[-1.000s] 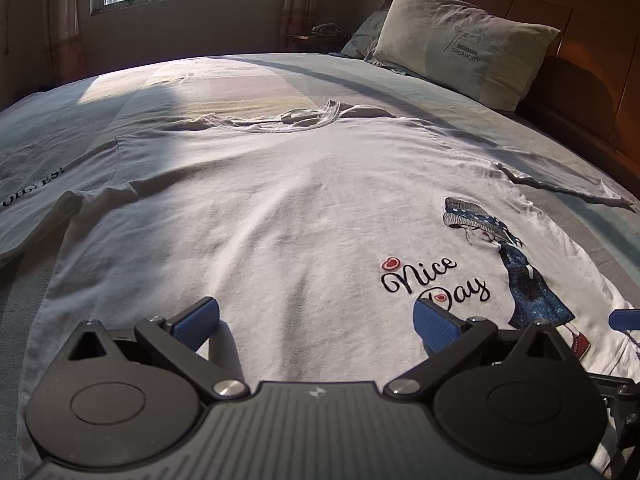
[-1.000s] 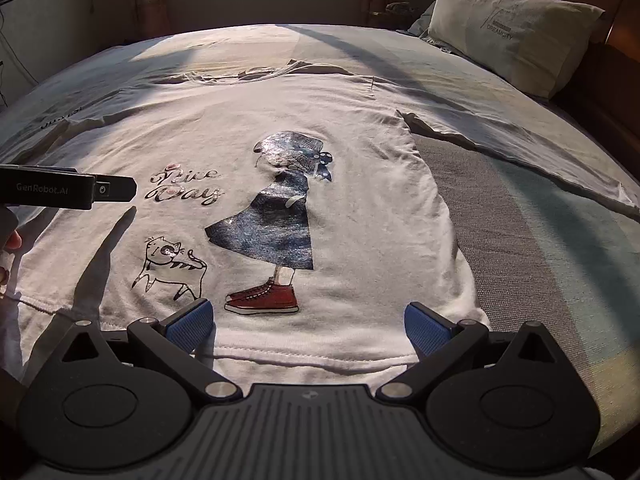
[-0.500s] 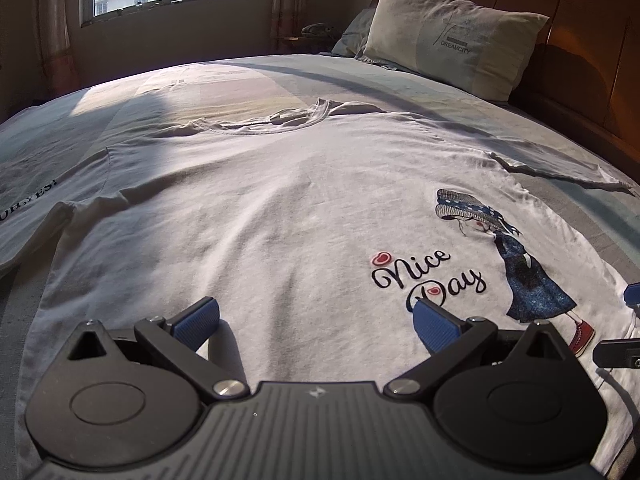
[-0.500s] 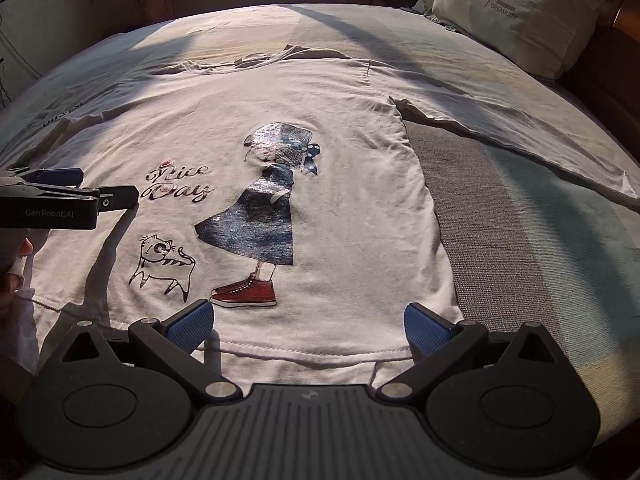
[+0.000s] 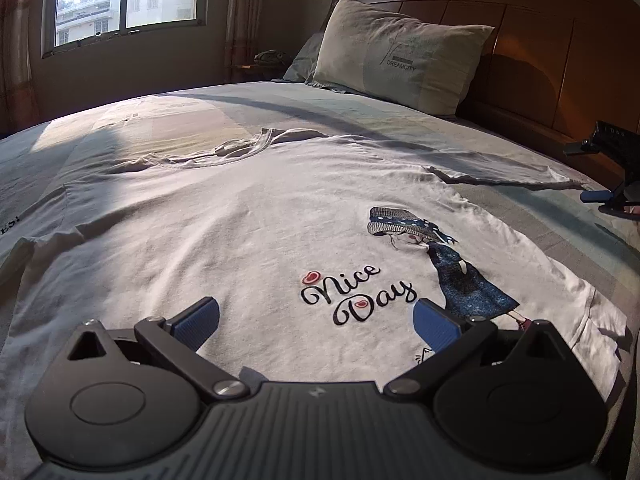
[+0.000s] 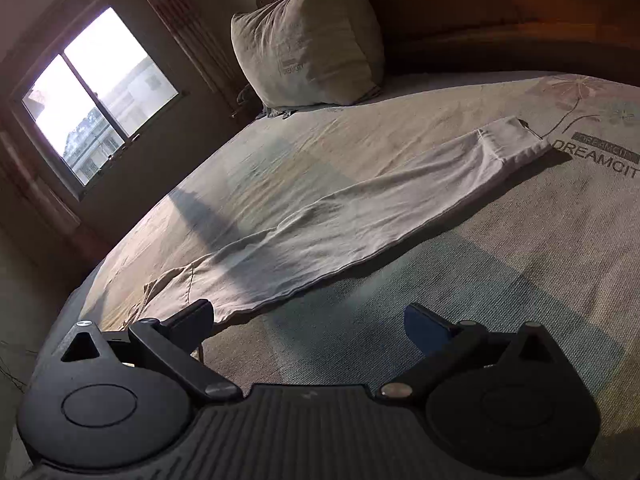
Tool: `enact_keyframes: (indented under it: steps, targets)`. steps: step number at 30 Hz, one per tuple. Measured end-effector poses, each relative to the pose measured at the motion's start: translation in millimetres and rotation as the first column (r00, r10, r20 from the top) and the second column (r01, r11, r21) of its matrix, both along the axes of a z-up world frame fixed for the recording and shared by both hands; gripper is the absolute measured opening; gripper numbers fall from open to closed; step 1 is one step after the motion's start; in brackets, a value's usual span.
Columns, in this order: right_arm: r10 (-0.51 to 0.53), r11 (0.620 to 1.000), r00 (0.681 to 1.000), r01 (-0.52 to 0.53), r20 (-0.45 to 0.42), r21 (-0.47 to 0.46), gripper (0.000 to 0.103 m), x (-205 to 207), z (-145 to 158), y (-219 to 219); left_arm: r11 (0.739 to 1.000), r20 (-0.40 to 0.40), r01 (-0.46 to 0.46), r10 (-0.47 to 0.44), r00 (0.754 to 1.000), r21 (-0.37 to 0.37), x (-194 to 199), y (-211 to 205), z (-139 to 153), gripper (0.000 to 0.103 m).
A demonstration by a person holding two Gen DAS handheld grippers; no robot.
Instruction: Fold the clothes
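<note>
A white long-sleeved T-shirt (image 5: 240, 232) lies flat and face up on the bed, with a "Nice Day" print and a girl in a blue dress. My left gripper (image 5: 316, 320) is open and empty, low over the shirt's lower part. My right gripper (image 6: 308, 322) is open and empty above the bedspread, beside the shirt's outstretched right sleeve (image 6: 360, 216), whose cuff (image 6: 512, 140) lies far right. The right gripper also shows at the right edge of the left wrist view (image 5: 612, 196).
A pillow (image 5: 400, 56) leans on the wooden headboard (image 5: 560, 40) at the head of the bed. A window (image 5: 128, 0) is in the far wall. The patterned bedspread (image 6: 520, 280) reaches all around the shirt.
My right gripper has swung from the shirt's hem up and to the right, now facing the right sleeve. My left gripper has tilted up a little over the shirt.
</note>
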State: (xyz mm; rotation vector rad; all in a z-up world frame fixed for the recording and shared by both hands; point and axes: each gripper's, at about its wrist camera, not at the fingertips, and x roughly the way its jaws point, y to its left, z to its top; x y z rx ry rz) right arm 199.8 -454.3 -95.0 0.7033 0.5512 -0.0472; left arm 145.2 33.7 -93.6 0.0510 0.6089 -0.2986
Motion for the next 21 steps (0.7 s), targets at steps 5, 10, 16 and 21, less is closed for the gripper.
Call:
enact_keyframes:
  steps: [5, 10, 16, 21]
  targets:
    - [-0.122, 0.984, 0.992, 0.117, 0.026, 0.137, 0.103, 26.3, -23.4, -64.6, 1.000, -0.029, 0.011, -0.011, 1.000, 0.001, 2.8, -2.1, -6.5, 0.102]
    - [-0.096, 0.991, 0.995, 0.094, 0.017, 0.095, 0.103, 53.8, -31.5, -78.6, 0.999, -0.058, 0.002, -0.005, 0.998, -0.048, 6.2, 1.4, -9.5, 0.102]
    - [-0.087, 0.996, 0.994, 0.087, 0.069, -0.004, 0.103, 68.3, -36.3, -73.5, 1.000, -0.055, 0.007, -0.009, 0.998, -0.029, 5.7, -1.6, -11.0, 0.102]
    - [-0.137, 0.991, 0.983, 0.136, 0.126, 0.011, 0.103, 70.8, -42.8, -77.1, 0.999, -0.056, 0.008, -0.010, 0.998, -0.031, 6.0, -0.8, -11.2, 0.102]
